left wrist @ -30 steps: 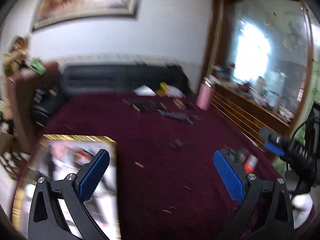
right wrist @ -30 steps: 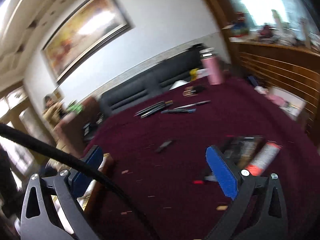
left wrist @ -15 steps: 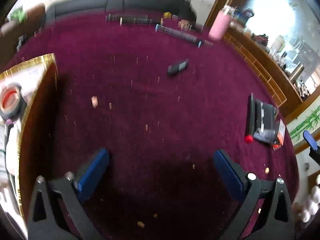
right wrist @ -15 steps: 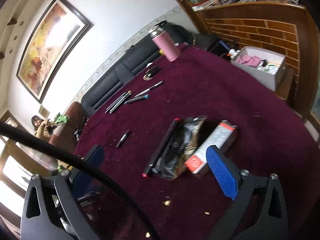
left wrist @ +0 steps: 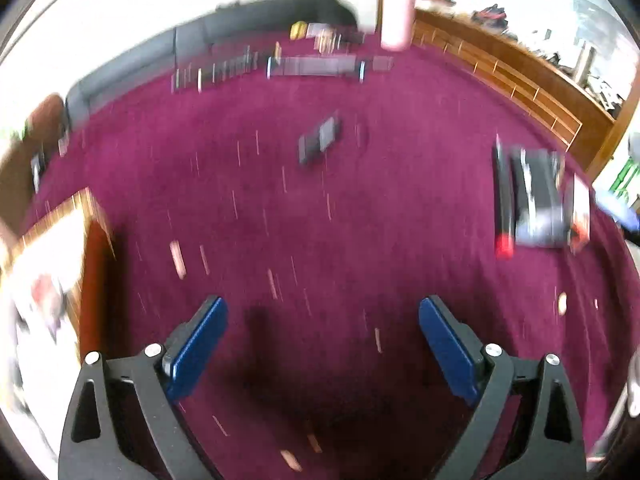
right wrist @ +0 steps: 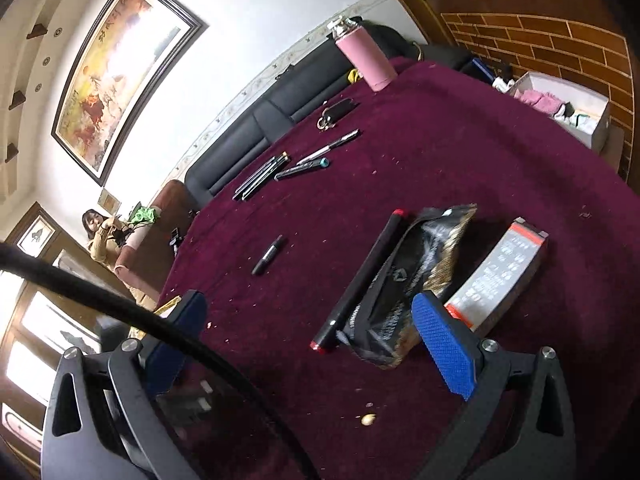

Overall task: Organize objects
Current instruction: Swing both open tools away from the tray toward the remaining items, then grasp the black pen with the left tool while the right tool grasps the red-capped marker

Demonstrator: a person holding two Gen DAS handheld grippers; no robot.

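both tongs stand wide with nothing between them. the right tongs (right wrist: 308,344) hover low over the maroon counter (right wrist: 460,152); just ahead of them lie a black stick with red ends (right wrist: 362,276), a dark snack bag (right wrist: 404,284) touching it, and a grey and red box (right wrist: 500,272) beside the right finger. farther ahead are a small black marker (right wrist: 267,260), a row of pens (right wrist: 262,174) and a pink bottle (right wrist: 366,60). the left tongs (left wrist: 322,344) hang over bare cloth, a gold-edged box (left wrist: 52,248) to their left; that view is blurred
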